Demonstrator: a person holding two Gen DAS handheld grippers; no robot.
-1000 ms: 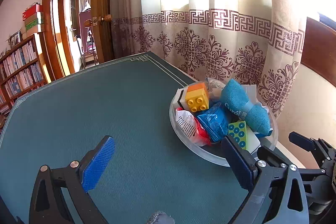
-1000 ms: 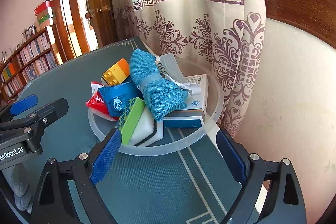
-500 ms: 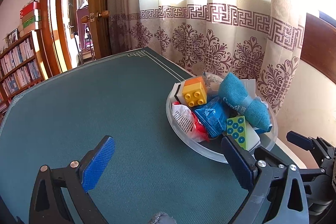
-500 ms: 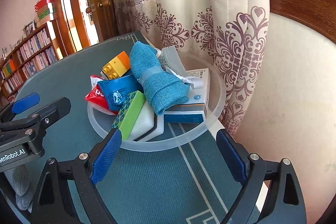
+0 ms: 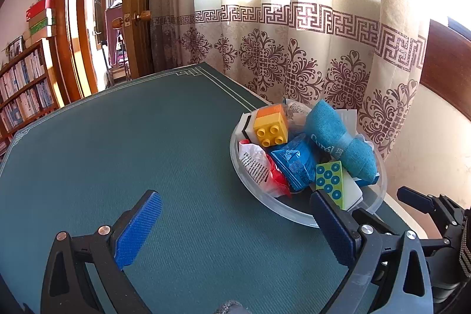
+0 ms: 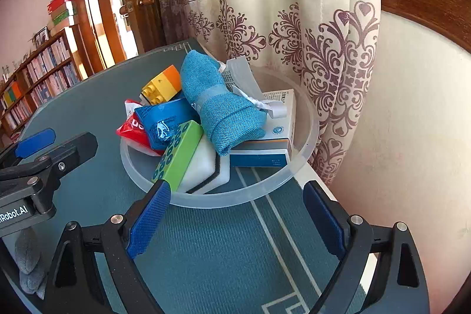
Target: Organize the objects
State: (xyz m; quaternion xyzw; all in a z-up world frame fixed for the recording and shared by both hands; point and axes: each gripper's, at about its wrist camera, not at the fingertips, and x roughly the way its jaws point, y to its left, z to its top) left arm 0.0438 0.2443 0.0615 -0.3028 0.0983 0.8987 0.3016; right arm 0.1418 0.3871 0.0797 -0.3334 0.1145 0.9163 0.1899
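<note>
**Both claws wide open, bowl of stuff sitting at the worktop's edge**

So here's the setup: a clear plastic bowl [image 6: 306,149] sits on the green worktop [image 5: 117,152], right up by the patterned curtain [image 5: 294,49] and close to the worktop's corner. It's piled pretty full. On top there's a rolled teal towel [image 6: 223,105] with a band around it, lying across a white and blue box [image 6: 265,152]. Next to that is a yellow and orange toy brick [image 6: 162,84], a blue snack packet [image 6: 164,119], a red packet [image 6: 132,131], and a green block with blue dots [image 6: 179,155] leaning against a white sponge with a black stripe [image 6: 206,169] at the near rim.

The left claw [image 5: 235,228] is open with nothing between its blue pads, hovering over bare worktop just left of the bowl. The right claw [image 6: 235,222] is spread wide too, empty, pointing down at the near rim of the bowl without touching it.

Bookshelf [image 5: 23,90] and an open wooden door [image 5: 138,5] in the background.
</note>
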